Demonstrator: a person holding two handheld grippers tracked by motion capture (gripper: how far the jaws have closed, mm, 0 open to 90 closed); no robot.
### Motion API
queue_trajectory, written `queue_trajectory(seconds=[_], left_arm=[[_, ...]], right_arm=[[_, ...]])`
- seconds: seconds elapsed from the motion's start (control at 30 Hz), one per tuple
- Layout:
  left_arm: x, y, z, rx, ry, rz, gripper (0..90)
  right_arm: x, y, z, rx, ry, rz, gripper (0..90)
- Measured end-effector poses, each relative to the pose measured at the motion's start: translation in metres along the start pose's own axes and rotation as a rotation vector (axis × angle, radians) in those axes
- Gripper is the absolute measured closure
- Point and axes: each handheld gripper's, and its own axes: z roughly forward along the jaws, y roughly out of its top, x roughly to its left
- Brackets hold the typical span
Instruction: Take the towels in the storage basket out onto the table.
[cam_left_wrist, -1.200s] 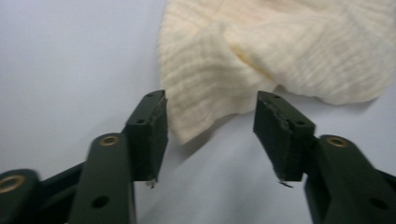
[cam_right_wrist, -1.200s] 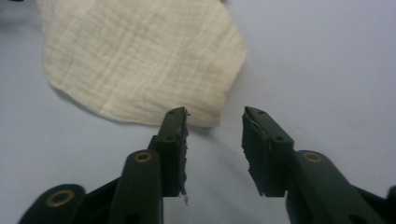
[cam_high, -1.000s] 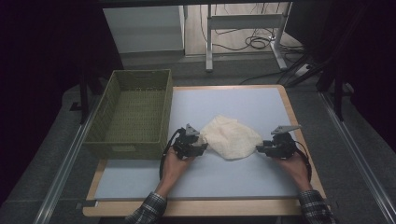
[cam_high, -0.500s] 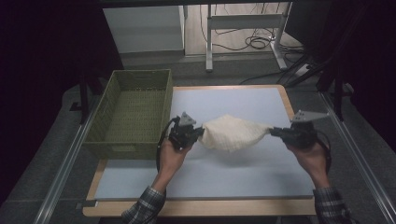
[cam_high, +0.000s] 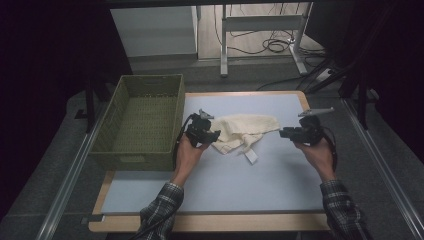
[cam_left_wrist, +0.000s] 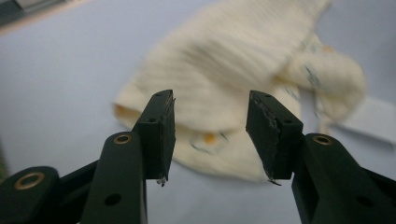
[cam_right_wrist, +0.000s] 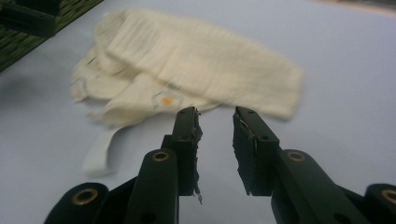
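Note:
A cream knitted cloth (cam_high: 243, 129) lies crumpled on the pale blue table top (cam_high: 215, 185), with a white strap (cam_high: 251, 156) trailing from its near side. At the cloth's left end, my left gripper (cam_high: 215, 135) is held open; in the left gripper view the cloth (cam_left_wrist: 243, 60) sits just beyond the open left gripper (cam_left_wrist: 210, 100), untouched. My right gripper (cam_high: 282, 133) is at the cloth's right end, also open. In the right gripper view the cloth (cam_right_wrist: 201, 60) lies flat ahead of the right gripper (cam_right_wrist: 217, 114), whose jaws hold nothing.
A green woven basket (cam_high: 121, 152) stands along the table's left side, close to my left hand. Beyond the table's far edge are a white cabinet (cam_high: 155, 30), metal desk legs (cam_high: 224, 45) and cables on the floor (cam_high: 272, 46).
Both grippers were at the cloth's ends and drew it out sideways toward the far side. Now both are open and the cloth lies loose on the table.

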Motion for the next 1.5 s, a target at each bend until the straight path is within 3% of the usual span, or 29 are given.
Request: queue_trajectory(seconds=[0.1, 0.27, 0.43, 0.53, 0.63, 0.67, 0.73, 0.77, 0.83, 0.87, 0.93, 0.97, 1.03, 1.17, 1.2, 1.3, 1.5], left_arm=[[-0.009, -0.012, 0.004, 0.023, -0.033, 0.022, 51.1], [-0.018, -0.025, 0.016, 0.029, -0.081, 0.034, 46.7], [-0.024, -0.031, 0.032, 0.023, -0.074, 0.059, 37.9], [-0.025, -0.034, 0.040, 0.035, -0.045, 0.081, 36.8], [-0.024, -0.036, 0.043, 0.022, -0.040, 0.078, 43.5], [-0.023, -0.036, 0.043, 0.017, -0.042, 0.065, 43.5], [-0.024, -0.036, 0.042, 0.013, -0.039, 0.060, 52.3], [-0.025, -0.038, 0.039, 0.013, -0.031, 0.071, 67.5], [-0.025, -0.039, 0.037, 0.013, -0.024, 0.080, 82.4], [-0.024, -0.041, 0.035, 0.002, -0.028, 0.075, 83.8], [-0.021, -0.042, 0.030, -0.010, -0.043, 0.052, 84.5], [-0.021, -0.043, 0.026, -0.017, -0.047, 0.046, 84.6], [-0.022, -0.043, 0.016, -0.024, -0.051, 0.046, 84.6], [-0.027, -0.043, -0.005, -0.027, -0.074, 0.065, 84.1], [-0.029, -0.044, -0.010, -0.027, -0.081, 0.070, 84.1], [-0.037, -0.053, -0.029, -0.029, -0.104, 0.082, 83.7], [-0.045, -0.074, -0.044, -0.014, -0.170, 0.073, 83.8]], right_arm=[[0.019, -0.017, 0.015, 0.032, 0.061, -0.022, 70.0], [0.039, -0.024, 0.036, 0.051, 0.107, -0.050, 67.7], [0.066, -0.021, 0.064, 0.053, 0.163, -0.064, 57.3], [0.075, -0.016, 0.078, 0.057, 0.147, -0.054, 52.0], [0.078, -0.012, 0.086, 0.063, 0.112, -0.036, 52.4], [0.078, -0.011, 0.089, 0.064, 0.101, -0.025, 55.6], [0.078, -0.010, 0.095, 0.068, 0.064, -0.028, 72.7], [0.078, -0.011, 0.096, 0.080, 0.045, -0.053, 84.9], [0.077, -0.012, 0.093, 0.078, 0.038, -0.066, 85.8], [0.076, -0.013, 0.083, 0.068, 0.031, -0.072, 86.2], [0.074, -0.013, 0.077, 0.058, 0.027, -0.077, 86.2], [0.071, -0.013, 0.061, 0.047, 0.027, -0.077, 86.2], [0.069, -0.014, 0.053, 0.043, 0.026, -0.080, 86.1], [0.060, -0.021, 0.015, 0.038, 0.042, -0.070, 85.9], [0.060, -0.021, 0.015, 0.038, 0.042, -0.070, 85.9], [0.055, -0.036, -0.009, 0.055, 0.064, -0.057, 85.2], [0.048, -0.065, -0.032, 0.075, 0.080, -0.028, 84.9]])
